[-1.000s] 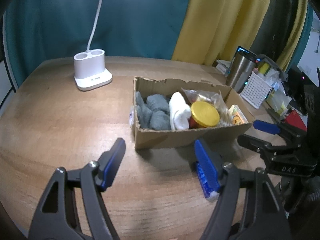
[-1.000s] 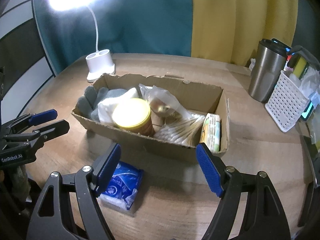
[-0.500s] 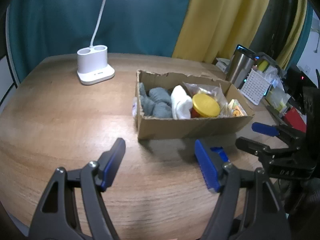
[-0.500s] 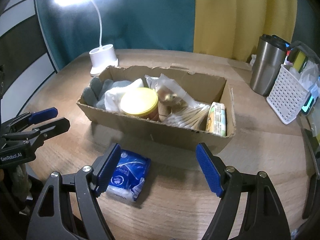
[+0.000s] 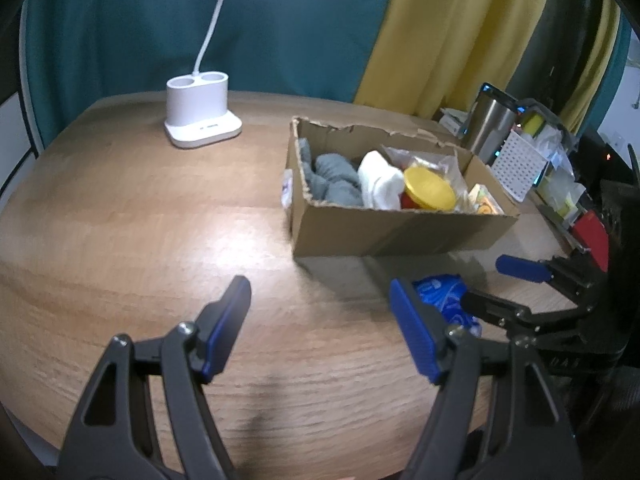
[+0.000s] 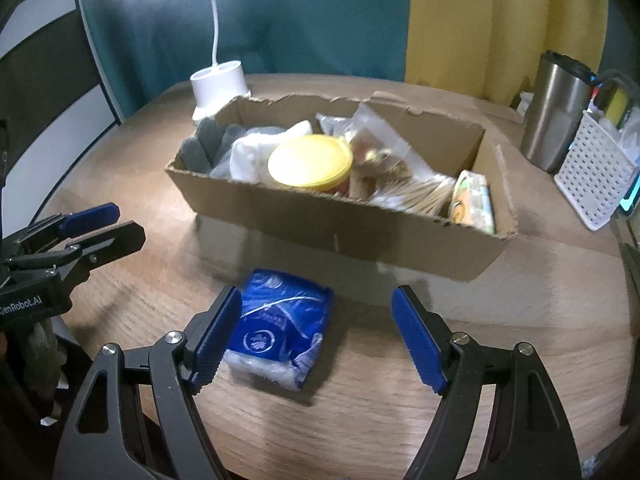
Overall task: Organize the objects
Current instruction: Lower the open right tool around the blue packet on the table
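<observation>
While both claws hang over a wooden table point(image 6: 400, 420), neither holds anything. Farthest left in the right wrist view, the left claw point(image 6: 104, 224) shows side-on, its tips spread apart. Behind it a white lamp base point(image 6: 218, 82) stands partly hidden by a cardboard box point(image 6: 360, 240). Inside the box, from left to right, lie grey cloth point(image 6: 204, 148), white cloth point(image 6: 256, 152), a yellow lid point(image 6: 310, 160) hiding its container, a clear bag point(image 6: 380, 148) with blurred contents, cotton swabs point(image 6: 420, 196) and a small packet point(image 6: 474, 204). In front of the box a blue tissue pack point(image 6: 280, 328) lies on the table between the spread fingers of the right claw point(image 6: 316, 336), just beside the left finger. Farther right stand a steel tumbler point(image 6: 556, 112) and a white basket point(image 6: 592, 180), cut off at the edge.
</observation>
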Motion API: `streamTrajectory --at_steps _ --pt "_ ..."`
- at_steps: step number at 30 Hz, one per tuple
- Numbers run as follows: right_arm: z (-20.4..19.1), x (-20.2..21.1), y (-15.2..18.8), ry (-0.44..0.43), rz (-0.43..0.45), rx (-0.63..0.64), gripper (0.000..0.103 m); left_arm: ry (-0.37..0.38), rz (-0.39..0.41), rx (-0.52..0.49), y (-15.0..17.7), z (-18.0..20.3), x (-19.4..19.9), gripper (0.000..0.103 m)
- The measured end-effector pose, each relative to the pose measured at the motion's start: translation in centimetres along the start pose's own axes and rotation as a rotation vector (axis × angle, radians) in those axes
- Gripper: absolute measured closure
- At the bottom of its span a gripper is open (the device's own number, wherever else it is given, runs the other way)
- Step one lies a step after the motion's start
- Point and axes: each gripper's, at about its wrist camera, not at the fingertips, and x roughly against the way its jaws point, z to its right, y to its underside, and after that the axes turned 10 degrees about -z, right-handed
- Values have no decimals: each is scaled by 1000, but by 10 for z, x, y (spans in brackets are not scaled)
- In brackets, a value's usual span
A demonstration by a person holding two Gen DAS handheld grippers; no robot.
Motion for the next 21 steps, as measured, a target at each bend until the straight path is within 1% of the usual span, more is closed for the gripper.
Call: streamTrajectory --at_steps 18,21 --pt "-23 -22 -4 -20 -61 33 23 -14 -11 29 7 -17 -5 30" --pt "-26 -27 -5 4 -74 44 23 -15 -15 29 7 -17 -6 30"
